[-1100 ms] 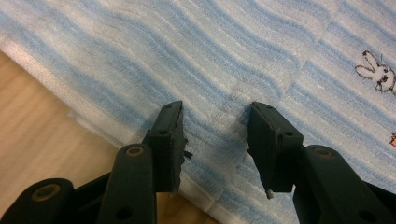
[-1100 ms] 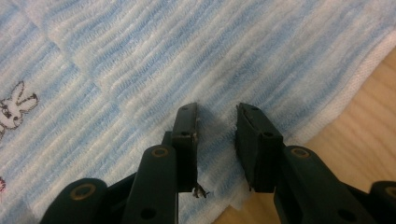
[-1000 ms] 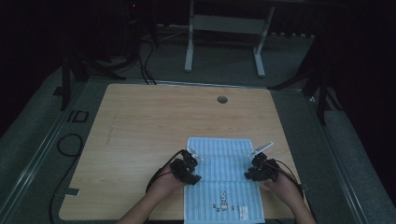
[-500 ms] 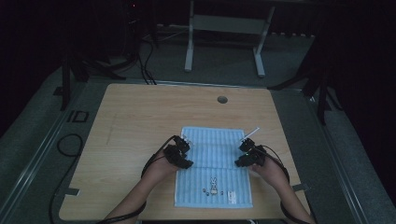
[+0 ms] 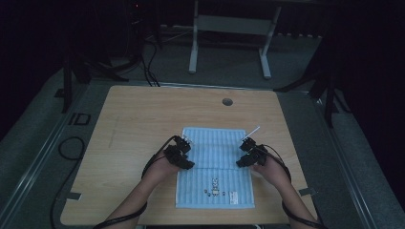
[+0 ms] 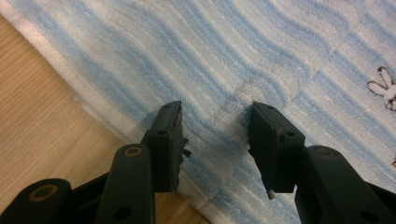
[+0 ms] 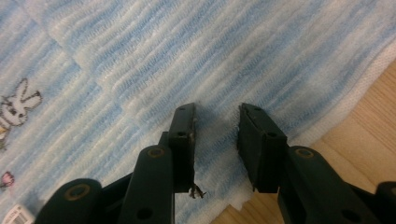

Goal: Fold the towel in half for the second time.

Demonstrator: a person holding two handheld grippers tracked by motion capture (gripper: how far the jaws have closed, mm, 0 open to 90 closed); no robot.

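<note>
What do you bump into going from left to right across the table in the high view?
Bare wooden table → left gripper → blue striped towel → right gripper → bare table again.

Dim room: wooden table (image 5: 143, 119) on grey floor (image 5: 229, 71), metal stand (image 5: 229, 24) behind.

Bare table (image 5: 138, 119) all around the towel (image 5: 215, 143)

High view: above, facing forward-down, far. Both gripper views: close, looking down black jaws; all share the blue-striped terry towel (image 5: 217, 162).
</note>
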